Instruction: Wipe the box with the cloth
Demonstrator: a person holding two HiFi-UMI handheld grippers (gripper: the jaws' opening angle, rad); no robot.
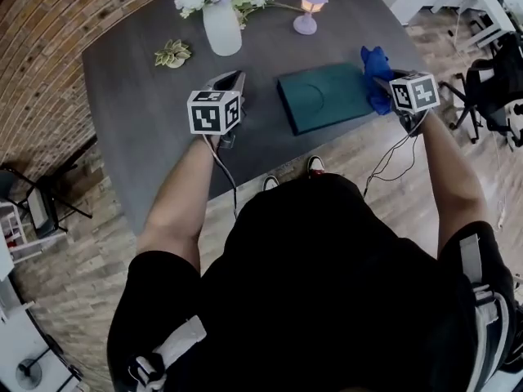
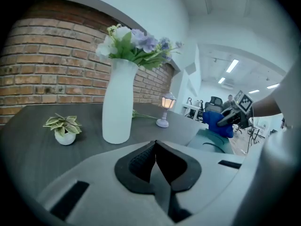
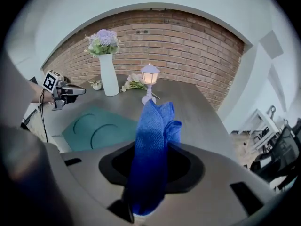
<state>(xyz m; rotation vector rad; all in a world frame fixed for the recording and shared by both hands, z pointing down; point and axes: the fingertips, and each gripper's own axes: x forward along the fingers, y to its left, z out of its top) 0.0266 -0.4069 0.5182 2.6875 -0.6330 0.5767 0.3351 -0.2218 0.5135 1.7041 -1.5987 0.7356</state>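
A flat dark teal box (image 1: 323,96) lies on the grey table (image 1: 147,137), near its front edge; it also shows in the right gripper view (image 3: 101,128). My right gripper (image 1: 382,80) hovers at the box's right end, shut on a blue cloth (image 1: 376,76) that stands up between its jaws (image 3: 153,140). My left gripper (image 1: 231,84) hangs to the left of the box, shut with nothing in it (image 2: 155,161). In the left gripper view the box (image 2: 211,142) and the cloth (image 2: 218,122) appear at the right.
A white vase of flowers (image 1: 221,23) stands at the back of the table, with a small potted plant (image 1: 172,53) to its left and a lilac lamp (image 1: 310,8) to its right. Office chairs (image 1: 490,88) stand beyond the table's right side.
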